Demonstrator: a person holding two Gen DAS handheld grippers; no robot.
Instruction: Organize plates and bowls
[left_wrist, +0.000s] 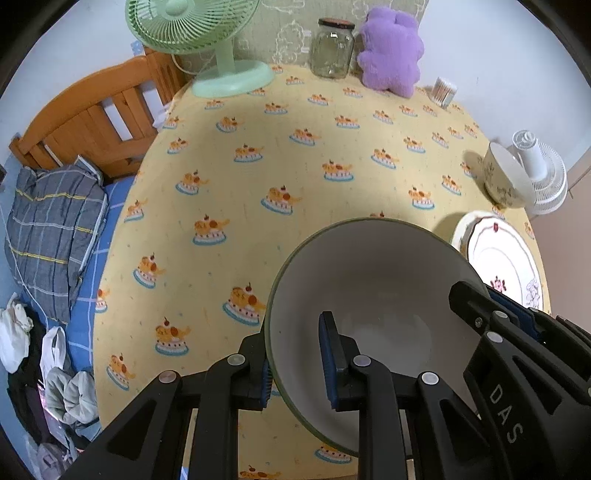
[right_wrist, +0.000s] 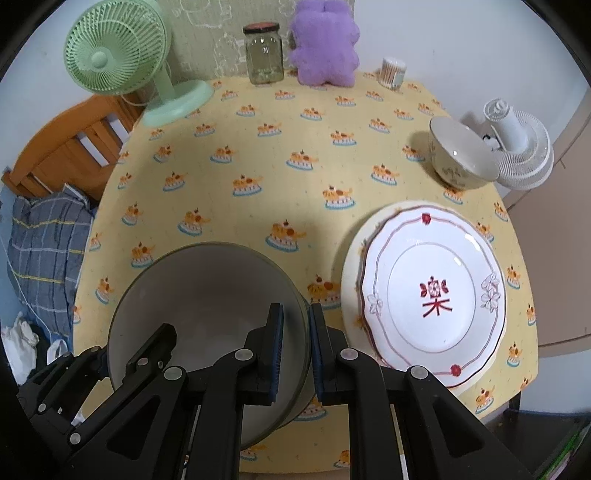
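Observation:
A large white bowl with a green rim (left_wrist: 373, 280) (right_wrist: 207, 291) is held above the near edge of the table. My left gripper (left_wrist: 295, 362) straddles its left rim, one finger inside and one outside. My right gripper (right_wrist: 297, 347) is shut on its right rim and also shows in the left wrist view (left_wrist: 480, 306). A white plate with red trim (right_wrist: 432, 291) (left_wrist: 506, 258) lies stacked on a cream plate (right_wrist: 351, 280) at the right. A small floral bowl (right_wrist: 461, 155) (left_wrist: 504, 177) stands behind them.
The table has a yellow cake-print cloth (left_wrist: 295, 155) (right_wrist: 280, 155). A green fan (right_wrist: 118, 55), a glass jar (right_wrist: 264, 53), a purple plush (right_wrist: 325, 44) and a cotton swab tub (right_wrist: 393, 72) line the back. A white fan (right_wrist: 517, 147) stands at the right edge. A bed (left_wrist: 55, 221) lies left.

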